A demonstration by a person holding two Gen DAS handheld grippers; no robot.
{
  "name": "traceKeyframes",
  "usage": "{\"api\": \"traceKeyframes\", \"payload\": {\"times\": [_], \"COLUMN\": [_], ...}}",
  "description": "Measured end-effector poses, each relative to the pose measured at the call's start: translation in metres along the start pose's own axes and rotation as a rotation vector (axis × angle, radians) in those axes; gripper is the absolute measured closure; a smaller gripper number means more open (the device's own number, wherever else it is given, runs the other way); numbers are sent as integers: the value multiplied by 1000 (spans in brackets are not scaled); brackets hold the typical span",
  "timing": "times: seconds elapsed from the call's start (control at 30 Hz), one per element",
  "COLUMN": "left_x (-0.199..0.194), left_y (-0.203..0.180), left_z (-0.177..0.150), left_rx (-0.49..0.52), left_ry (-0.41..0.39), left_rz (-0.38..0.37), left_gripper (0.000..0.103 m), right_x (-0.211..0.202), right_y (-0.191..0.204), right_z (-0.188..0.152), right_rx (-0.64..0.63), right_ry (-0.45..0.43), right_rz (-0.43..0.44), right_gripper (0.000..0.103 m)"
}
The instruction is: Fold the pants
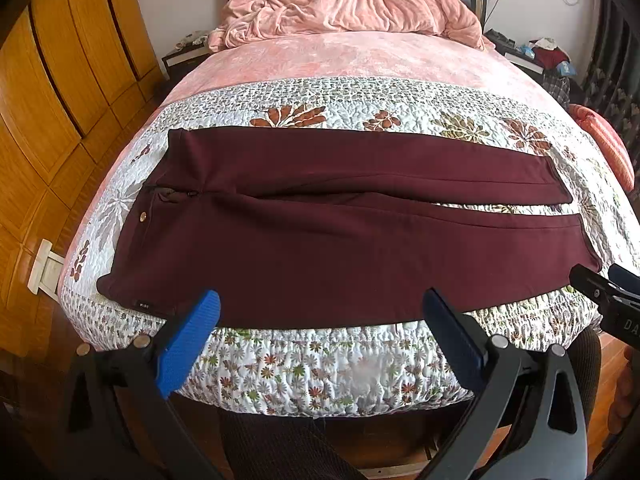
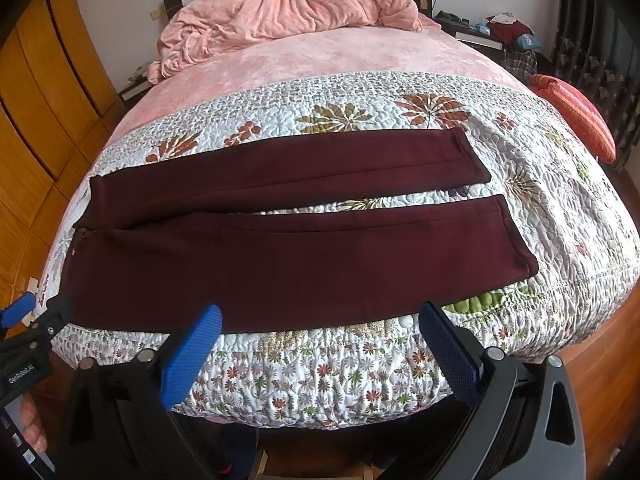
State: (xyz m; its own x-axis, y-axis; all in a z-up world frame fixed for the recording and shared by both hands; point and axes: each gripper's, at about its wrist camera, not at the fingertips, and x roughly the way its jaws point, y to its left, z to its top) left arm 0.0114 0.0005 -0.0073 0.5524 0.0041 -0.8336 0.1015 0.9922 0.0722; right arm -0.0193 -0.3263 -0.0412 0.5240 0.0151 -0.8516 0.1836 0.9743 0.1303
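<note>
Dark maroon pants [image 1: 328, 224] [image 2: 288, 240] lie flat across the foot of the bed, waistband to the left, both legs stretched to the right with a narrow gap between them. My left gripper [image 1: 320, 304] hovers open just before the near edge of the pants, around the thigh area, with nothing between its blue fingers. My right gripper [image 2: 320, 316] is also open and empty, held before the near leg's edge. The right gripper's tip [image 1: 604, 288] shows at the right of the left wrist view. The left one [image 2: 36, 316] appears at the left of the right wrist view.
The bed carries a floral quilt [image 1: 320, 364] [image 2: 560, 208] and a rumpled pink blanket [image 1: 352, 0] by the headboard. Wooden wardrobes [image 1: 52, 92] stand left. A cluttered nightstand [image 2: 492, 32] and an orange cushion [image 2: 576, 116] sit right. A hand [image 2: 32, 424] holds the left tool.
</note>
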Motion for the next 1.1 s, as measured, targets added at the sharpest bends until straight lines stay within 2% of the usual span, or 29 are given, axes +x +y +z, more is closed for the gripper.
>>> {"api": "traceKeyframes", "payload": {"times": [1.1], "left_x": [7], "left_y": [-3], "left_z": [-4], "left_rx": [6], "left_ry": [13], "left_rz": [5], "left_gripper": [3], "right_x": [6], "right_y": [-3], "right_z": [-1], "right_rx": [3], "right_ry": [12], "right_rz": [2], "right_gripper": [4]}}
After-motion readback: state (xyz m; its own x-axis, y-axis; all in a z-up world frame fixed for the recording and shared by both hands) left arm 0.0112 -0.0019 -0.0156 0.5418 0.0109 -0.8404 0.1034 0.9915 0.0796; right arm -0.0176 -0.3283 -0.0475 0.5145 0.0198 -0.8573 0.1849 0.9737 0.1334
